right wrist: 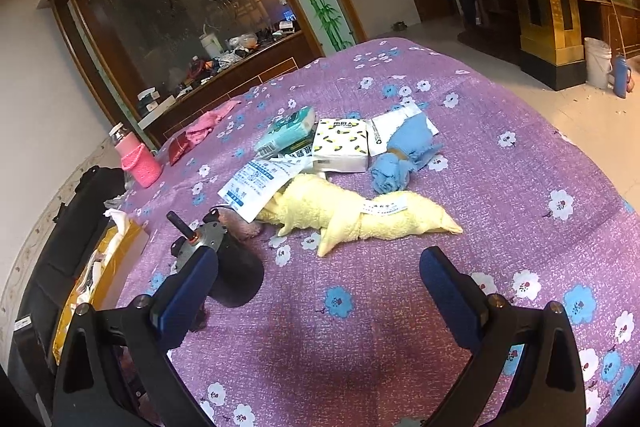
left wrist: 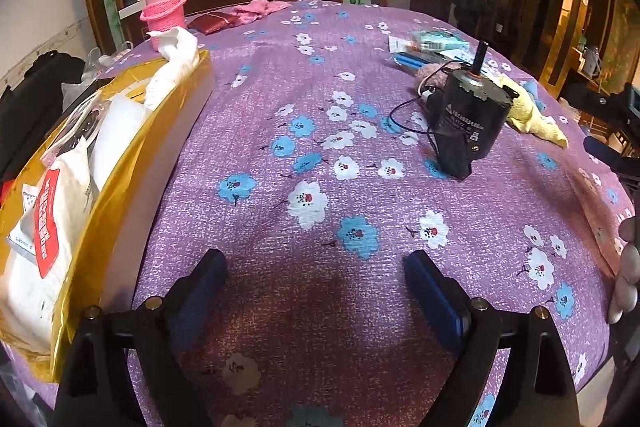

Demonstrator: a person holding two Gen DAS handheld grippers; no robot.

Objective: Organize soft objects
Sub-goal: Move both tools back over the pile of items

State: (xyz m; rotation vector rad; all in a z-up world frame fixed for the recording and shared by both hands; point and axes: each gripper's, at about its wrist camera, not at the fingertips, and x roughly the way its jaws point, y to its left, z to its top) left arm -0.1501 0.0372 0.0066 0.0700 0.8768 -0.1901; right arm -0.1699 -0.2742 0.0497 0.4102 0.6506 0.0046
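right gripper (right wrist: 320, 279) wide open and empty, just short of the yellow towel (right wrist: 352, 215) lying rolled on the purple cloth (right wrist: 520, 167); likely light and limp, best pinched at its thick middle. left gripper (left wrist: 316, 279) open, empty, beside the yellow box (left wrist: 120, 163).

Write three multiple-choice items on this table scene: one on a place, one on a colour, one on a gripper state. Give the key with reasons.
1. Where does the yellow towel lie?
A. In the box
B. On the purple tablecloth
C. On the floor

2. What colour is the rolled towel beside the tissue pack?
A. Blue
B. Red
C. Green

3. How is the right gripper?
A. Shut on a towel
B. Shut, empty
C. Open, empty

Key: 1 B, it rests flat on the flowered cloth. 2 A, its fabric is light blue. 3 C, bare cloth shows between its spread fingers.
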